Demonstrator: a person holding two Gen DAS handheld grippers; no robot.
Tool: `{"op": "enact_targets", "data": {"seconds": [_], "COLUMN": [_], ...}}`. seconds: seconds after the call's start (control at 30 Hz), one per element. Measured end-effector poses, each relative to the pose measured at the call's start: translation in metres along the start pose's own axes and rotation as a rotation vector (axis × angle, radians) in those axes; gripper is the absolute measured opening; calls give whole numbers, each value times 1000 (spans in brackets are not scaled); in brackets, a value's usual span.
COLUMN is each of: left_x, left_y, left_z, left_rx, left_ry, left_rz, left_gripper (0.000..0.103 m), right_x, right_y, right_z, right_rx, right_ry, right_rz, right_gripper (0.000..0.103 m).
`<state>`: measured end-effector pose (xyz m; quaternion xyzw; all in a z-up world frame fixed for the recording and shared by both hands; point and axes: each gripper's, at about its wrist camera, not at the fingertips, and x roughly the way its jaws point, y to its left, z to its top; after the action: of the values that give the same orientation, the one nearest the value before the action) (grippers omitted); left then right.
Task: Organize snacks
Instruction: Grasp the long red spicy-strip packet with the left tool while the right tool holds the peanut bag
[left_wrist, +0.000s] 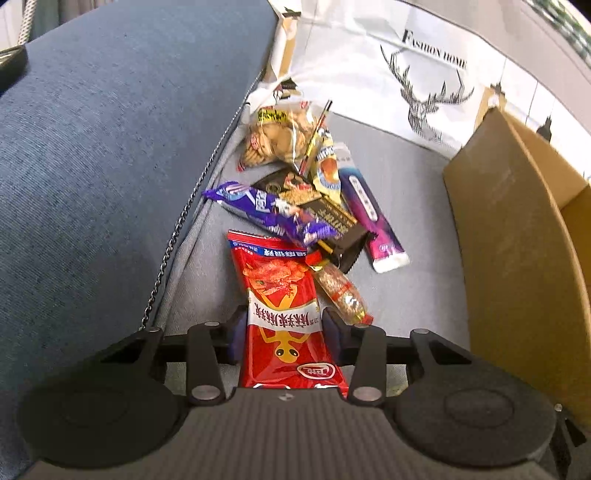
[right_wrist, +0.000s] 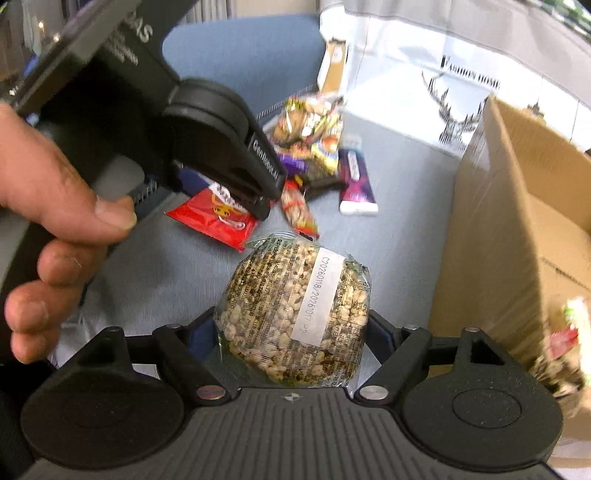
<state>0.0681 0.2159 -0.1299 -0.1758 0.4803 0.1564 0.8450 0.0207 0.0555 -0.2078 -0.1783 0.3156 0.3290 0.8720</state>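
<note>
Gripped between the left gripper (left_wrist: 286, 334) jaws, the red snack packet (left_wrist: 280, 314) is best lifted clear of the pile ahead, while the round rice cake (right_wrist: 295, 314) is kept clamped by the right gripper (right_wrist: 295, 332) jaws beside the cardboard box (right_wrist: 517, 229).

A heap of assorted plastic snack packets (left_wrist: 303, 192) lies on the grey fabric sofa seat (left_wrist: 413, 236), between the blue sofa backrest (left_wrist: 110, 147) on the left and the brown cardboard box (left_wrist: 517, 229) on the right. A white deer-print paper bag (left_wrist: 406, 74) stands behind the heap, and the red foil snack packet (left_wrist: 284, 306) lies at its near edge.

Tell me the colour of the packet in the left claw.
Red packet with a yellow lizard figure; left wrist view shows it best.
</note>
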Motion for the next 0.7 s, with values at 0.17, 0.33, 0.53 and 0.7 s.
{"op": "enact_targets", "data": {"seconds": [0.17,0.33,0.53,0.7], "left_x": [-3,-4,-7,-10], "left_y": [4,5,7,9], "left_z": [1,0,1,2], "left_rx": [-9,-8,-17,-28], "left_ry": [-20,-30,-39,-50], "left_rz": [-26,-31,-40,-45], "left_gripper": [46,46,45,45], "right_x": [-6,-5,-11,-22], "right_y": [-1,1,3,6], "right_z": [2,1,-1,1], "right_rx": [-1,-4,-7,-18], "right_ry": [-39,-42,-60,-96], "right_rz": [-2,-5,-8,-17], "right_gripper": [82,82,82,82]}}
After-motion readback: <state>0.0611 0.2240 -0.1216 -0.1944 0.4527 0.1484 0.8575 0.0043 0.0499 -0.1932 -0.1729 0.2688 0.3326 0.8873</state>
